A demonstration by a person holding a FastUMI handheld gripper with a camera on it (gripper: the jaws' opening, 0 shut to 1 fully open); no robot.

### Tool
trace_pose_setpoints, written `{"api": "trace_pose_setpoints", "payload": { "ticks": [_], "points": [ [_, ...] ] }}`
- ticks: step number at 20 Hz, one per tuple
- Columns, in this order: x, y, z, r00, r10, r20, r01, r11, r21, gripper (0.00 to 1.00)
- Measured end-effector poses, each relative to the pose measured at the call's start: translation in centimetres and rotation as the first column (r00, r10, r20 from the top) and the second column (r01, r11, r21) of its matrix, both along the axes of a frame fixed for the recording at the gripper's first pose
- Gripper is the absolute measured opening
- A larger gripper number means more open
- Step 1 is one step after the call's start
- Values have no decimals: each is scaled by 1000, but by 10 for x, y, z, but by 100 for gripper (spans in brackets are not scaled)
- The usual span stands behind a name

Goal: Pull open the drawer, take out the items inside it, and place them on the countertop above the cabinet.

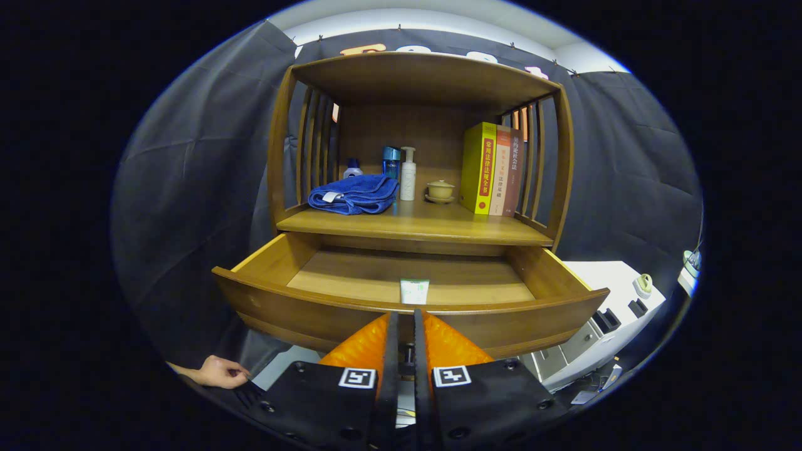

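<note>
The drawer (407, 316) of the wooden cabinet (418, 150) is pulled out toward the near side. Its curved front wall is just ahead of the gripper (401, 316). The gripper's two fingers stand very close together, with only a thin gap between them, and they hold nothing. Their tips reach up to the drawer's front wall; I cannot tell if they touch it.

Inside the drawer there is one small white and green tube (415, 291). It stands near the front wall, just beyond the fingertips and in line with them.

Above the drawer is the countertop (413, 228), a flat wooden shelf. On its left side lies a folded blue towel (355, 194). Behind the towel, farther back, is a small bottle with a white cap (353, 168). Next to it stand a blue bottle (391, 162) and a white pump bottle (408, 174). A little yellow cup with a lid (440, 190) sits on a saucer to the right of the pump bottle. On the far right three books (495, 169) stand upright, side by side.

To the right of the cabinet is a white unit (617, 300) with a roll of tape (643, 285) on top. Low on the near left, a person's hand (219, 371) shows.
</note>
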State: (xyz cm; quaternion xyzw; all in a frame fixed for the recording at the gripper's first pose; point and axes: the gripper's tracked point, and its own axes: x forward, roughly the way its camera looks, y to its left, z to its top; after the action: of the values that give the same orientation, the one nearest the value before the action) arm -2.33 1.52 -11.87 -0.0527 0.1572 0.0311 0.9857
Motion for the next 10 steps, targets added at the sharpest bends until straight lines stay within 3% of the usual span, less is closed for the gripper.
{"api": "trace_pose_setpoints", "payload": {
  "ticks": [1,5,6,10],
  "points": [
    [3,1,1,1000,7,1,-7,1000,2,22],
    [13,4,11,1000,22,1,-22,1000,-11,58],
    [17,4,14,1000,22,4,-22,1000,-9,56],
    [30,5,22,1000,23,4,-23,1000,11,85]
  ]
}}
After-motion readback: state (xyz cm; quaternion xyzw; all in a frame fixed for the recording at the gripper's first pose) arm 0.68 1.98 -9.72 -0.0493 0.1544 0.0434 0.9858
